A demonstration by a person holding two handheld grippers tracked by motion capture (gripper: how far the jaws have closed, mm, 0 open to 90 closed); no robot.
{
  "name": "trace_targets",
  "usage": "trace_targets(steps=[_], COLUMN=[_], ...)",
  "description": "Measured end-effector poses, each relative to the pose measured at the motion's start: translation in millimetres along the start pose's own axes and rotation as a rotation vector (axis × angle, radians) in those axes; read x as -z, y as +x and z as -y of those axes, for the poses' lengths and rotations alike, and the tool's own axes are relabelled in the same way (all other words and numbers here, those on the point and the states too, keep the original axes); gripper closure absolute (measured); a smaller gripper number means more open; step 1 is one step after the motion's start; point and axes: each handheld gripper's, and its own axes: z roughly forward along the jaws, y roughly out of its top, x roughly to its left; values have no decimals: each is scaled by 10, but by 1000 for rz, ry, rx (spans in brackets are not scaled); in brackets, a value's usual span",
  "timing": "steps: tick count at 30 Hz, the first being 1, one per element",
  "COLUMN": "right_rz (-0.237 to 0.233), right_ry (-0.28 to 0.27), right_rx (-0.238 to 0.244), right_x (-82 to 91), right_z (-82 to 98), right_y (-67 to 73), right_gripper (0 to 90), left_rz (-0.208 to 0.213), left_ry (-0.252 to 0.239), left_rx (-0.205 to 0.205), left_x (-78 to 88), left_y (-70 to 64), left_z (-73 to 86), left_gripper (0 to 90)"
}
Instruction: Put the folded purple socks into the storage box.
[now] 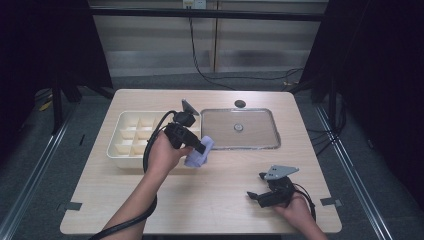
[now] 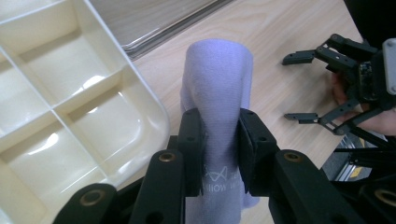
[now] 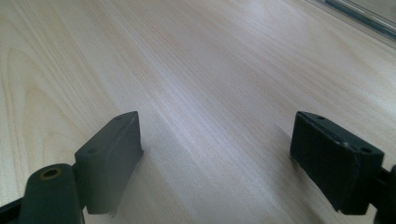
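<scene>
Nearest the person, at about five o'clock on the bench (image 1: 215, 200), the right gripper (image 1: 256, 196) rests low over the wood in the right hand (image 1: 296, 210), its jaws standing wide apart with bare wood grain between them. From the left gripper view, this gripper (image 2: 293, 86) sits at two o'clock, both black fingers spread and nothing in them.

Farther in, near the middle of the bench, the left hand (image 1: 162, 155) holds the left gripper (image 1: 204, 148), which points toward three o'clock. Its jaws are clamped on a pale lilac rolled cloth (image 1: 199, 156); in the left gripper view the pads press the cloth (image 2: 217, 93) on both sides, and the roll stands out ahead of them toward twelve o'clock, with small white lettering on its lower part. The cloth hangs just above the bench, right beside the near right corner of the cream divided tray (image 1: 117, 147).

That tray sits at nine to ten o'clock of the cloth; its compartments (image 2: 60, 70) hold nothing that I can see. Beyond, at one o'clock from the cloth, a shallow clear tray (image 1: 272, 131) with a metal-looking rim lies flat, a small round thing (image 1: 238, 127) at its centre. A dark round disc (image 1: 240, 103) lies past it near the bench's far edge.
</scene>
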Motion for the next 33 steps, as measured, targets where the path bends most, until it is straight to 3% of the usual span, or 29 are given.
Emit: trace_targets(steps=[33], right_rz=[0], right_ry=[-1], right_rx=[0], right_x=[0], right_z=[0], right_y=[0], right_gripper=[161], left_rz=[-57], left_ry=[-39], left_rx=[71], left_x=[81], left_y=[336], left_z=[-83], left_gripper=[733])
